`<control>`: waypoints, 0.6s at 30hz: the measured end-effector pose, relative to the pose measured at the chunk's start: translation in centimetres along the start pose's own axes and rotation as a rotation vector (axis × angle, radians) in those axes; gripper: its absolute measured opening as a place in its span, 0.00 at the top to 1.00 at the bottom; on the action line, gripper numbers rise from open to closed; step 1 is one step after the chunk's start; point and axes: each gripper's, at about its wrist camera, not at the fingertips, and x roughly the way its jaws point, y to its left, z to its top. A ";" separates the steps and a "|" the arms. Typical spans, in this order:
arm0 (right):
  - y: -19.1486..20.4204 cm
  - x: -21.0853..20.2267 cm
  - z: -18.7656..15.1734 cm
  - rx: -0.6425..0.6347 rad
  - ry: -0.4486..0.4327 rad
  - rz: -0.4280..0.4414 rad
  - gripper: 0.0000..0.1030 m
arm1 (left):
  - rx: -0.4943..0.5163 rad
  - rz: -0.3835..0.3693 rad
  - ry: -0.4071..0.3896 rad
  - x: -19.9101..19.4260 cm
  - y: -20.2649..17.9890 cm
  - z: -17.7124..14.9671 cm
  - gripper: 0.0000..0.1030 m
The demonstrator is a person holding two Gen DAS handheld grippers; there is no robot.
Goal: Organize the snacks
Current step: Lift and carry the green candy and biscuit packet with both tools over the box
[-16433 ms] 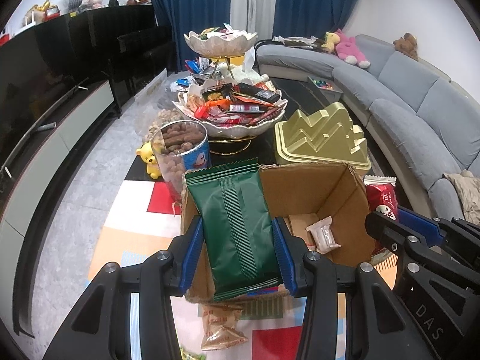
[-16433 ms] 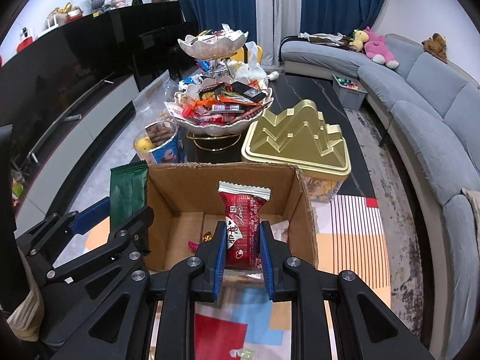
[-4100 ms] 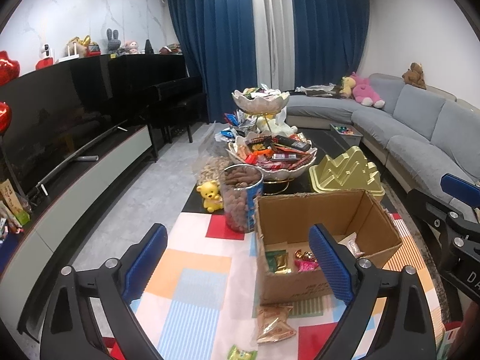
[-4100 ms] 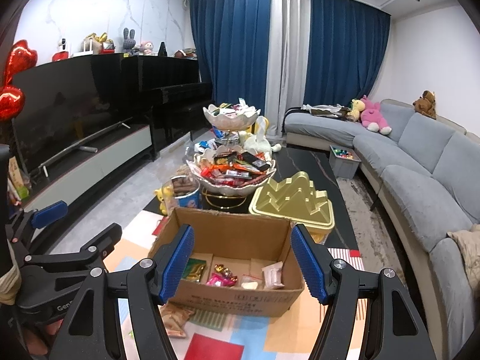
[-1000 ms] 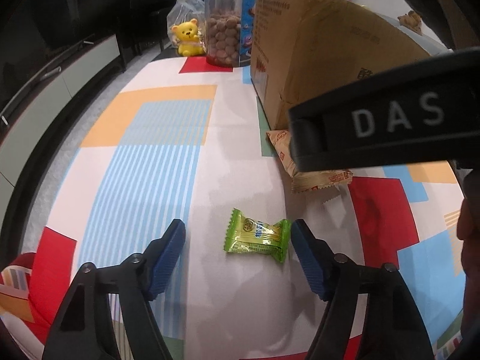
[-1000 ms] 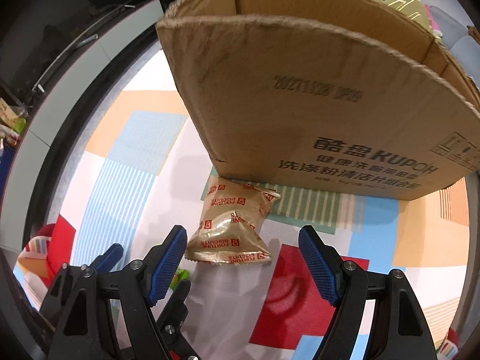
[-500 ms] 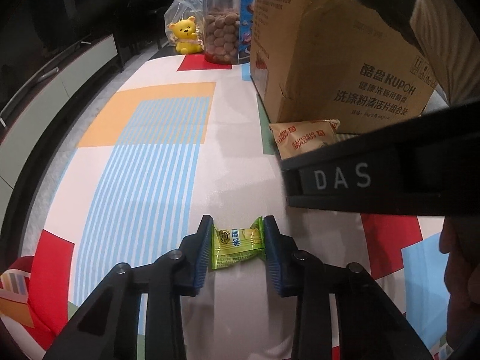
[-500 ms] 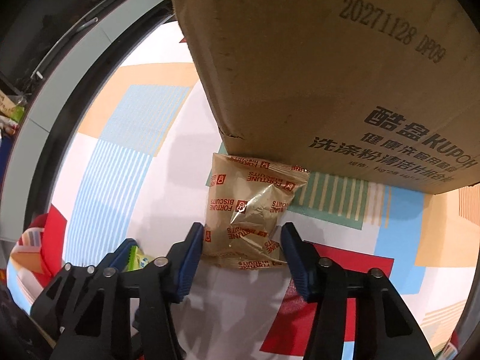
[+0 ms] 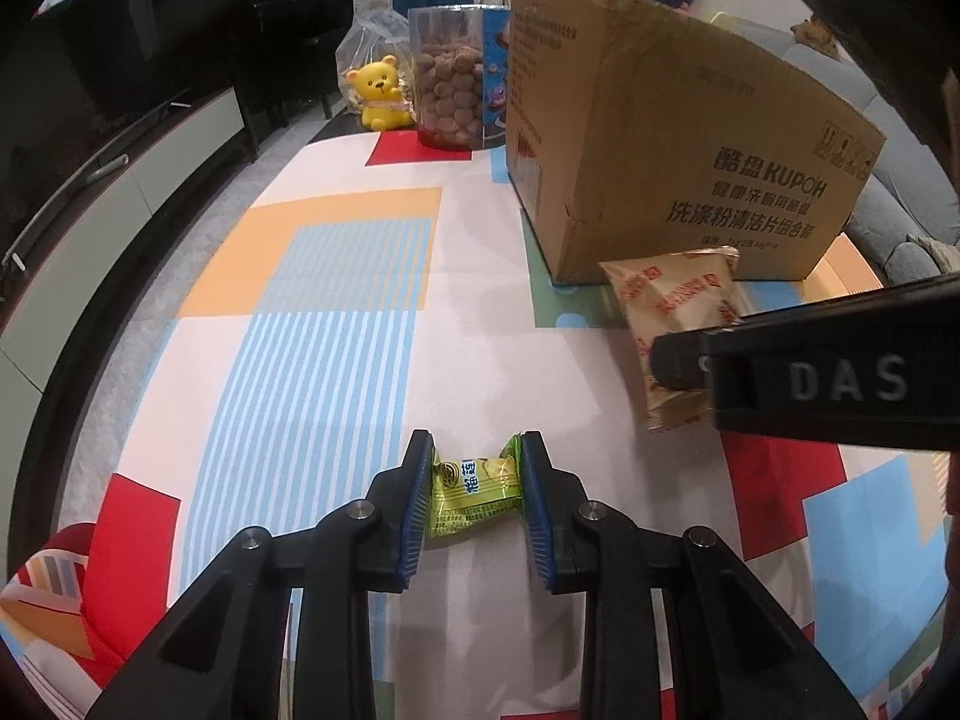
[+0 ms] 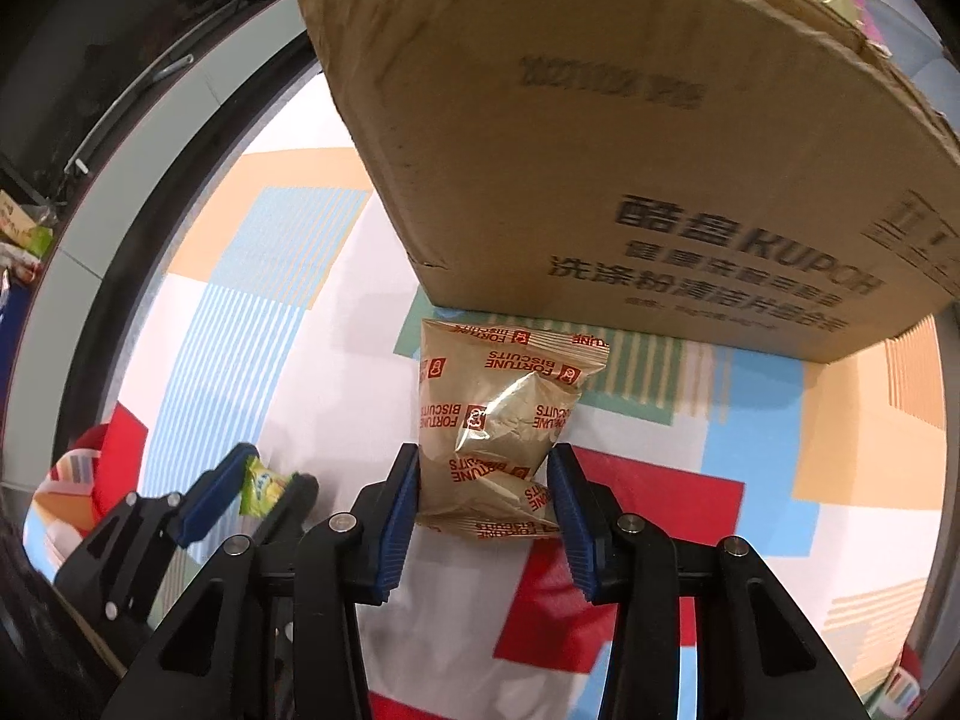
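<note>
Lifting both packets cleanly is the step in hand, by the look of it. The left claw (image 9: 474,492) is closed on the green candy (image 9: 474,495), its blue pads pressing the wrapper's two twisted ends low in the middle of the left wrist view. The right claw (image 10: 483,495) has just been closing around the tan biscuit packet (image 10: 495,420), which lies on the patterned worktop (image 10: 252,324) just below the cardboard box (image 10: 600,150); the pads touch the packet's lower sides and dent the foil.

To do this well, each claw would best rise straight up before swinging toward the box's open top, since the packet's upper edge sits right against the box wall and could snag. The puffy packet is held only near its bottom seam, so a slow lift seems wise.

The left wrist view alone shows what stands behind the box at upper centre: a clear jar of round snacks (image 9: 459,96) and a yellow bear figure (image 9: 378,93). The right wrist view alone shows the packet's full face and how both pads meet it; the other view hides that behind the right claw's body.
</note>
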 end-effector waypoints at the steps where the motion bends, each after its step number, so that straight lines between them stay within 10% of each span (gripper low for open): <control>1: -0.1 -0.3 -0.1 0.002 -0.003 -0.001 0.57 | 0.003 0.001 -0.004 -0.1 0.0 0.0 0.72; 18: 0.1 -2.3 -0.7 0.018 -0.078 -0.024 0.57 | 0.037 0.025 -0.063 -3.3 -0.7 0.2 0.72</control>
